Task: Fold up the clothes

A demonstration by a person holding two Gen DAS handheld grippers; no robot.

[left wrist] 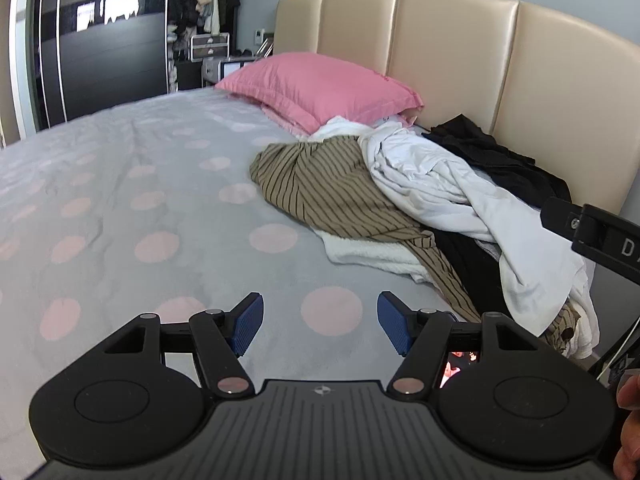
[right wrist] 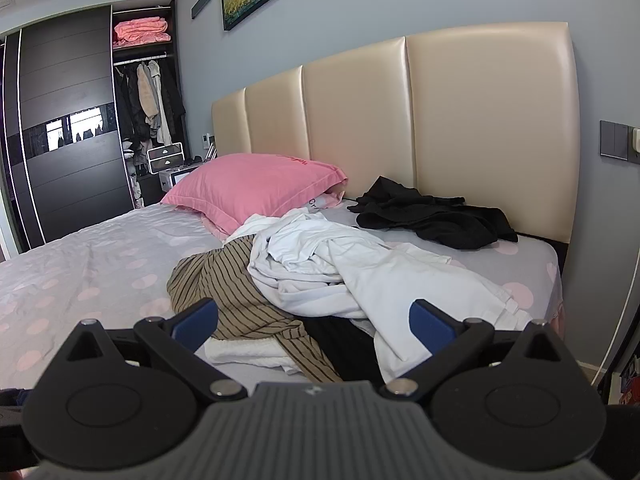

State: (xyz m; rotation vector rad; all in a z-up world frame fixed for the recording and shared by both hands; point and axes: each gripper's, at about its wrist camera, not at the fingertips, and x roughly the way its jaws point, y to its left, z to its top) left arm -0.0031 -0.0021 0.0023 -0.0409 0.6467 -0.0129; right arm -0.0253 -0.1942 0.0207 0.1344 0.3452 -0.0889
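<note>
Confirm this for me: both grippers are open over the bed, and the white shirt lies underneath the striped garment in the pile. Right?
Not quite. The white shirt lies on top of the striped garment, as the right wrist view shows. Both the left gripper and right gripper are open over the bed.

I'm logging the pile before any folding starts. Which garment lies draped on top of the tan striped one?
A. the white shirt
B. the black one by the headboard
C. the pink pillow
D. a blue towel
A: the white shirt spills over the right edge of the tan striped garment, while both the left gripper and right gripper are open and empty.
</note>
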